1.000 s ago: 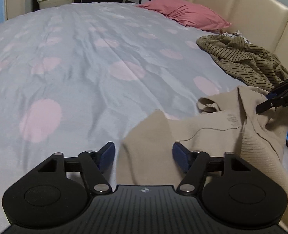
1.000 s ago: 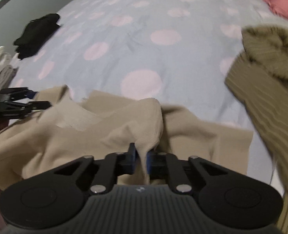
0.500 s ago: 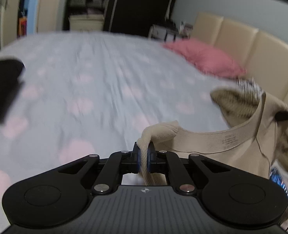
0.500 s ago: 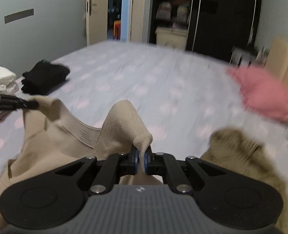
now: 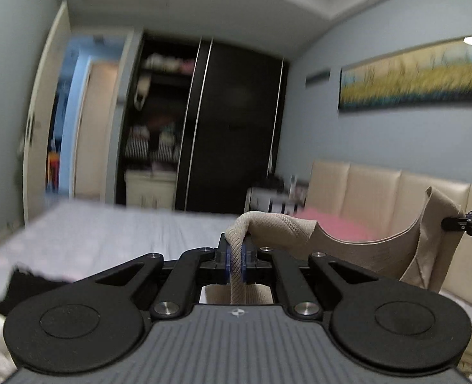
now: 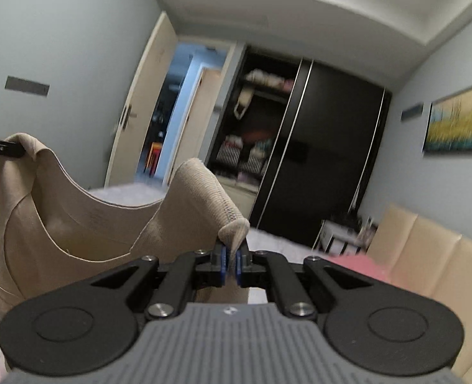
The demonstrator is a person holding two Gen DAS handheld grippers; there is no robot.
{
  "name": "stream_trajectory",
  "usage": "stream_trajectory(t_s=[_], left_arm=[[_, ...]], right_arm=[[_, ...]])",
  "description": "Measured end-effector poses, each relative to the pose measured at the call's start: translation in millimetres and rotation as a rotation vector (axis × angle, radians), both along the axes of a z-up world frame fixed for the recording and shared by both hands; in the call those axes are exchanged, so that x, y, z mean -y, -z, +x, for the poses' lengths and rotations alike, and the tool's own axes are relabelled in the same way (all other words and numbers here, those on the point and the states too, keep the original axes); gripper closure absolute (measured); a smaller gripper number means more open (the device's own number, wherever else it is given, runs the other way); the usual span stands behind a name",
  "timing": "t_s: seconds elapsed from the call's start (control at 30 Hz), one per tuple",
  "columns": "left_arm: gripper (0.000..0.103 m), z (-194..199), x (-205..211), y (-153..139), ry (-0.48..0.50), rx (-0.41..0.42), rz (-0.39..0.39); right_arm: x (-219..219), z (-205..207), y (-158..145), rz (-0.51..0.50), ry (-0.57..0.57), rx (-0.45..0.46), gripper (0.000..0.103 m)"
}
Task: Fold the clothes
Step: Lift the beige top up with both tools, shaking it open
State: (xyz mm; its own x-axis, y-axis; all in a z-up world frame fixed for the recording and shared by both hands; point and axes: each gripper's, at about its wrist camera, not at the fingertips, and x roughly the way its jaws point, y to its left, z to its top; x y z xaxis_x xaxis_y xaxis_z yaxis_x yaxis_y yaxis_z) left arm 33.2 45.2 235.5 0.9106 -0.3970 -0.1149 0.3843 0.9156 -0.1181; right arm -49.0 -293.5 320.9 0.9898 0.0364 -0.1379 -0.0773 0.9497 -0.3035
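Both tongs, left (image 5: pixel 235 257) and right (image 6: pixel 228 264), pinch one beige garment (image 6: pixel 76 224)

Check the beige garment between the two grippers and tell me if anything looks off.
Nothing stands out. The left gripper and right gripper are each shut on a bunched shoulder of the beige garment, and the neckline sags evenly between them. No tear or stain shows, though the frames are blurred.
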Motion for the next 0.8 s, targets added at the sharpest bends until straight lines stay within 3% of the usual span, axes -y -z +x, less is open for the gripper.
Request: stream_trajectory(t_s=[0.13, 0.4, 0.57, 0.8], left_arm=[[0.099, -24, -8, -37, -0.009, 0.074, 0.004], [0.099, -53, -6, -75, -0.025, 0.187, 0.035], [0.099, -42, -3, -83, -0.058, 0.178, 0.091], [0.099, 31, 8, -59, -0.108, 0.083, 0.153]], right_arm=[[-9, -17, -28, 0.005, 0.002, 0.046, 0.096], [-26, -30, -61, -0.016, 0.016, 0.151, 0.096], [-26, 5, -53, -0.010, 0.015, 0.090, 0.096], [-21, 110, -22, 0.033, 0.038, 0.001, 0.097]])
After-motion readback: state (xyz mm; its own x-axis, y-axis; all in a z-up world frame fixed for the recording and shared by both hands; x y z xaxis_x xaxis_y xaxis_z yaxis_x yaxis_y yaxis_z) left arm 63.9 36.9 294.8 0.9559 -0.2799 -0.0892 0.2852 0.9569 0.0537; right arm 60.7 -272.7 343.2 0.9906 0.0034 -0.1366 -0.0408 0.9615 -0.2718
